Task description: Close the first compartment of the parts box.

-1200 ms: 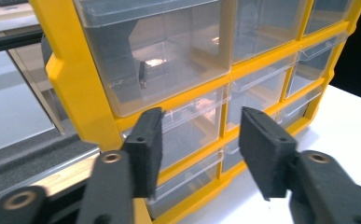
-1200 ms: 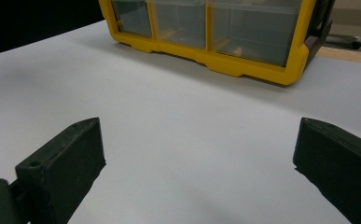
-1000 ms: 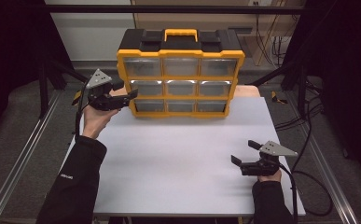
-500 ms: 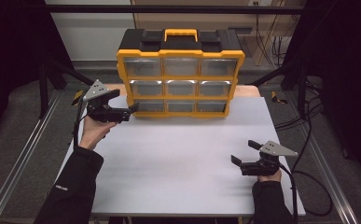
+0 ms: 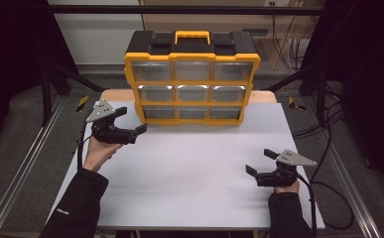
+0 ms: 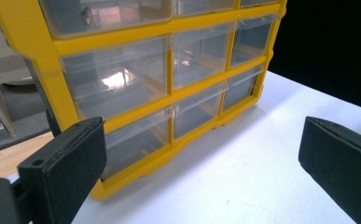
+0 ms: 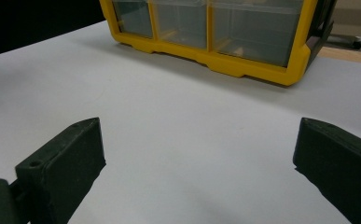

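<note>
No text, label, brand, number or sign can be read. A small pale mark is seen on the person's left sleeve (image 5: pixel 62 210) in the high view, but it is too small and blurred to be made out.

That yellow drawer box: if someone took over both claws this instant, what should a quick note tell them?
Left claw: open, nothing between its jaws, which have just been opening; it sits by the lower left corner of the yellow drawer box.
Right claw: open, empty, low over the white table near the front right.
Box: upright at the table's back, all nine clear drawers look shut.
Done: nothing visible.
Left: probably opening a drawer.
</note>
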The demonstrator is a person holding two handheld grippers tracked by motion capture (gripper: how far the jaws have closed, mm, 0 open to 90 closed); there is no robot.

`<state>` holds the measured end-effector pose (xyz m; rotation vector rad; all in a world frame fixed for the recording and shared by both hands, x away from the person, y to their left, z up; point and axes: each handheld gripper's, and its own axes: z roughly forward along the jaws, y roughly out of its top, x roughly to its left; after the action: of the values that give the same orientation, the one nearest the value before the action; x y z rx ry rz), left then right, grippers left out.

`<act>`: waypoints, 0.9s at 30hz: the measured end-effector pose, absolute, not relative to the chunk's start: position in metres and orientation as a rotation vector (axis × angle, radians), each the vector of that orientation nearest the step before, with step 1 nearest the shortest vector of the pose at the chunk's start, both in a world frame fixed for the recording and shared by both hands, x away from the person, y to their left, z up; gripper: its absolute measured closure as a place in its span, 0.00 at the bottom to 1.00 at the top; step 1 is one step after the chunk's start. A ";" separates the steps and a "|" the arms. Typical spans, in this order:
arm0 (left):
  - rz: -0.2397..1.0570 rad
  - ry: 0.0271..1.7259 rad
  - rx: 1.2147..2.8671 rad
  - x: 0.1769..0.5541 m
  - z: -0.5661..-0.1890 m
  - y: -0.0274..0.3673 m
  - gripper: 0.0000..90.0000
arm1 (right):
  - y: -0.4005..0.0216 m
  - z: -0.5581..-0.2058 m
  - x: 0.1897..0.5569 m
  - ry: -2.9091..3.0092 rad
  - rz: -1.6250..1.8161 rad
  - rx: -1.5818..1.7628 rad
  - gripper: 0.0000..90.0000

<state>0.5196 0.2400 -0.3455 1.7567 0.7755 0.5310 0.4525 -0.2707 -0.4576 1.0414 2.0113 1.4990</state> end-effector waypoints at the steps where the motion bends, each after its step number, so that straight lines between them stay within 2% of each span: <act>1: 0.531 0.776 1.756 0.518 -0.348 0.241 0.01 | -0.271 -0.458 0.453 2.009 1.499 1.041 0.02; 27: 0.466 0.768 1.783 0.492 -0.406 0.262 0.01 | -0.270 -0.459 0.453 2.023 1.490 1.052 0.02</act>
<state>0.4918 0.2619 -0.4055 1.7827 0.7680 0.4658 0.4532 -0.2698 -0.4595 1.0523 2.0228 1.4901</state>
